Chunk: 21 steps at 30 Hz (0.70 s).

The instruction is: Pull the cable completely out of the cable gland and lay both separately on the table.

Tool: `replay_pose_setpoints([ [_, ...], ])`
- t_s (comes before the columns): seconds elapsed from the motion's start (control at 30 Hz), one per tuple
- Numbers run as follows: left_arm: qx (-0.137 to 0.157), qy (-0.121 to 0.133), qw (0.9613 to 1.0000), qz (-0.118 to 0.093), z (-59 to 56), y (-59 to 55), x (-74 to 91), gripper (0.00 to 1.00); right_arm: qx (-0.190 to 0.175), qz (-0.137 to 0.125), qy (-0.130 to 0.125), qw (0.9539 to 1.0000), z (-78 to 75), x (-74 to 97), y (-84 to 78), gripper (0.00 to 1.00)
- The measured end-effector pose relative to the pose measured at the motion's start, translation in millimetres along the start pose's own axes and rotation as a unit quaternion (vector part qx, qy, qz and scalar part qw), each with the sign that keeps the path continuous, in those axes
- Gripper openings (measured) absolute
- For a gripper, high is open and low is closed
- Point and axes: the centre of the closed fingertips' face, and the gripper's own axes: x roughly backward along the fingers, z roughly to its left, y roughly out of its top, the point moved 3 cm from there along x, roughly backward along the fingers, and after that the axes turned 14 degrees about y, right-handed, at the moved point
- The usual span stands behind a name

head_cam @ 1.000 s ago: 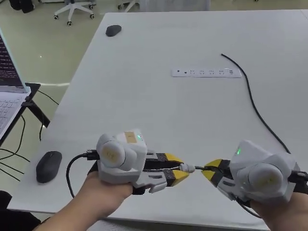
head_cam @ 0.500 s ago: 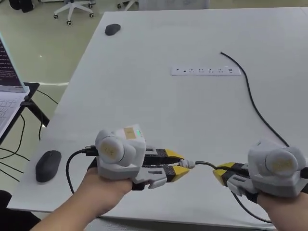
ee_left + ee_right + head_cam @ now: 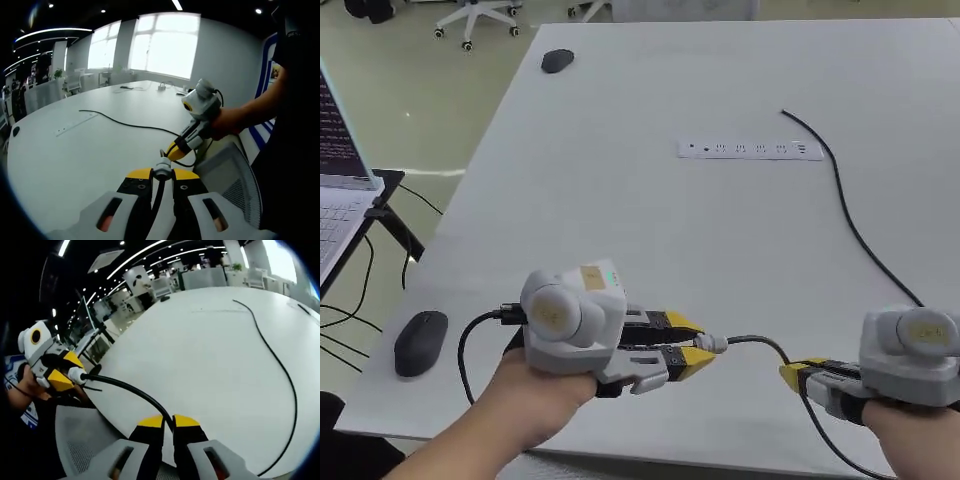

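Note:
A small white cable gland [image 3: 711, 345] sits between the yellow tips of my left gripper [image 3: 698, 343], which is shut on it; the gland [image 3: 162, 169] shows at the jaw tips in the left gripper view. A black cable [image 3: 756, 341] runs out of the gland to my right gripper [image 3: 790, 373], which is shut on it near the table's front edge. In the right gripper view the cable [image 3: 129, 388] arcs from the jaws of my right gripper [image 3: 168, 421] to the gland [image 3: 76, 375] held by the left gripper [image 3: 64, 371]. The cable's tail hangs below the right hand.
A white power strip [image 3: 750, 150] lies mid-table with a black cord [image 3: 850, 226] running toward the right edge. One black mouse [image 3: 557, 61] sits at the far left corner, another mouse [image 3: 420, 343] on a lower surface left of the table. A laptop [image 3: 338, 190] stands at the left.
My right gripper has moved right and toward me, away from the left one. More black cable now shows between the gland and the right jaws. The left gripper has stayed put.

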Motion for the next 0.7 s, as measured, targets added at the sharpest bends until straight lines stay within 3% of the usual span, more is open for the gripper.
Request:
replay_pose_setpoints([
  [0.4,0.007,0.002,1.0,0.0,1.9,-3.0,5.9,0.15,0.036,-0.006,0.009,0.9993,7.0,2.7,-1.0,0.03],
  [0.5,0.01,0.004,0.9999,0.0,3.5,-4.1,6.2,0.15,0.059,-0.001,0.019,0.9981,10.6,3.0,-1.6,0.03],
  [0.57,0.012,0.004,0.9999,0.002,3.6,-4.8,6.6,0.15,0.07,-0.011,0.035,0.9969,16.4,4.4,2.1,0.04],
  [0.7,0.011,-0.001,0.9999,0.003,2.5,-4.5,7.3,0.14,0.089,-0.004,0.037,0.9954,20.7,8.4,4.6,0.05],
])
